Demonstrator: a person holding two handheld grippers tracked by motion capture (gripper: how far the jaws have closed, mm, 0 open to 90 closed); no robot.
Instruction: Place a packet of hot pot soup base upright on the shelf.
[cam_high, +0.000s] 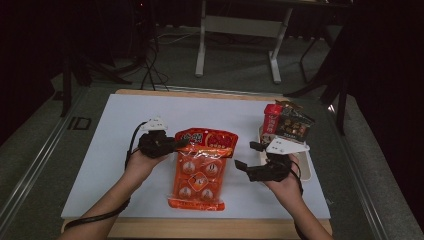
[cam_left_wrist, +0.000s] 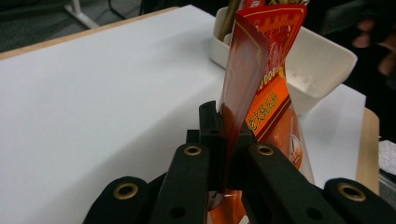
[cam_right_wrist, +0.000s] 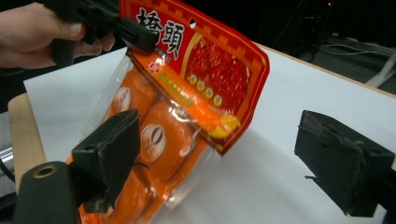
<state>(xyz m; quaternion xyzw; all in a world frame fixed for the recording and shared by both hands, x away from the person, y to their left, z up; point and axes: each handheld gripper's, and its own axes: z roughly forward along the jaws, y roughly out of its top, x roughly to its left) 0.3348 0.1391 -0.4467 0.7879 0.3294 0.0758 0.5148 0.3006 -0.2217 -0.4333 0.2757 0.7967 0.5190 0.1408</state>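
Left gripper (cam_high: 172, 145) was clamped on the upper left corner of the orange bag (cam_high: 201, 170), which lay mid-frame on the white table (cam_high: 100, 150), long axis running top to bottom. Right gripper (cam_high: 246, 159) hung with jaws apart just right of it, near the tray (cam_high: 306, 170).

L gripper (cam_high: 181, 144) fingers pinched tight, R gripper (cam_high: 246, 156) fingers spread wide, both forearms low.

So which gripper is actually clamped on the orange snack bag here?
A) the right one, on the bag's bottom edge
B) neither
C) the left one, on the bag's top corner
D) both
C: the left gripper is shut on the orange snack bag at its top corner, while the right gripper stands open beside it.
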